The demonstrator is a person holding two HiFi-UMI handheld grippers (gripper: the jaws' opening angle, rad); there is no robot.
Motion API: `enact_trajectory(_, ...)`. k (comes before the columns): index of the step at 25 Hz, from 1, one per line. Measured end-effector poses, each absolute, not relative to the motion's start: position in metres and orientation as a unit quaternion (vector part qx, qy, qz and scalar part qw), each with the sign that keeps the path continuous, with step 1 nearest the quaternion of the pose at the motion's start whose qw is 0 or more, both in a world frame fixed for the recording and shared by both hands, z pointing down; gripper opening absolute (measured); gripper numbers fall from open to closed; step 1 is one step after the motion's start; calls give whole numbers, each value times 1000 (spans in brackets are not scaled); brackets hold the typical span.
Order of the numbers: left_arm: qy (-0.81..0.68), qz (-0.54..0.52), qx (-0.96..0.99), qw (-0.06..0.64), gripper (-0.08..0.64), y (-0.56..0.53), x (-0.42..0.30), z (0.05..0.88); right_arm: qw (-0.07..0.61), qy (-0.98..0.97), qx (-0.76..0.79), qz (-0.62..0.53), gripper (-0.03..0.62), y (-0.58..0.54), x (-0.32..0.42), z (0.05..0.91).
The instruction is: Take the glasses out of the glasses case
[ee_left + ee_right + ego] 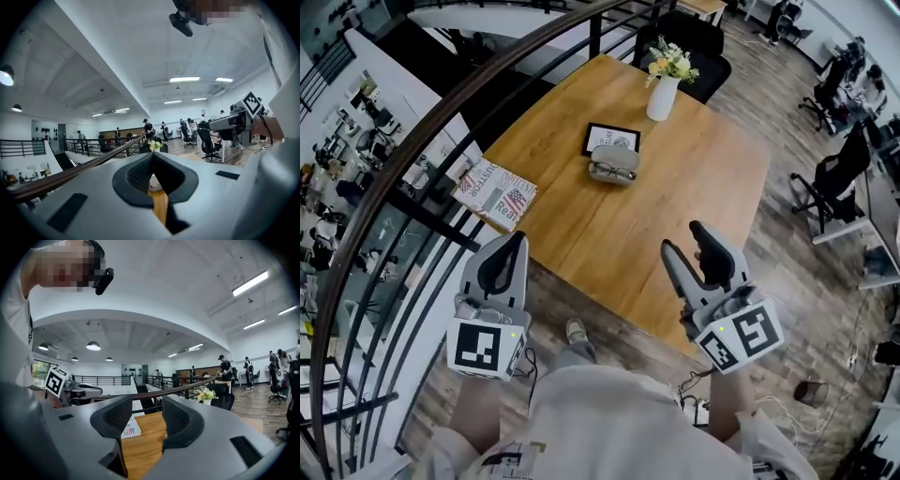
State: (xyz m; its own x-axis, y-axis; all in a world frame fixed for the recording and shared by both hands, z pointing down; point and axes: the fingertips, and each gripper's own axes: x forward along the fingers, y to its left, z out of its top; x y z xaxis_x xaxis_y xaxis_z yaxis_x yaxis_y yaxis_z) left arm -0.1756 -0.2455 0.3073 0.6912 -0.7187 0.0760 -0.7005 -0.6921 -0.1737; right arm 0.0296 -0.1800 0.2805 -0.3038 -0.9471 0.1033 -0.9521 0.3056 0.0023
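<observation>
Smooth wooden table (694,197), glossy white vase (662,99), paper magazine (495,194), matt grey glasses case (614,157)

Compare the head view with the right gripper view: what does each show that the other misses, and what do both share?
Only the head view shows the glasses case holding the glasses, and the picture frame. Only the right gripper view shows ceiling lamps and the head camera. Both show the wooden table, flower vase, magazine and left gripper.

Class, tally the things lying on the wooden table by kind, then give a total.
Vase of flowers: 1
Picture frame: 1
Glasses case: 1
Pair of glasses: 1
Magazine: 1
Total: 5
</observation>
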Motion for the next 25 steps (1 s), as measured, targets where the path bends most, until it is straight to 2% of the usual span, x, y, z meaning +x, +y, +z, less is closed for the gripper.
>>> enact_trajectory(6, 372, -67, -924, 63, 15, -288, -189, 308, 40, -787, 615, 24, 216, -215, 26, 274)
enact_trajectory(17, 371, -64, -925, 59, 15, -300, -191, 308, 76, -785, 615, 16, 216, -235, 43, 288)
enact_trajectory(25, 336, -91, -936, 53, 15, -322, -141, 323, 192, -808, 556, -13, 209, -286, 61, 309)
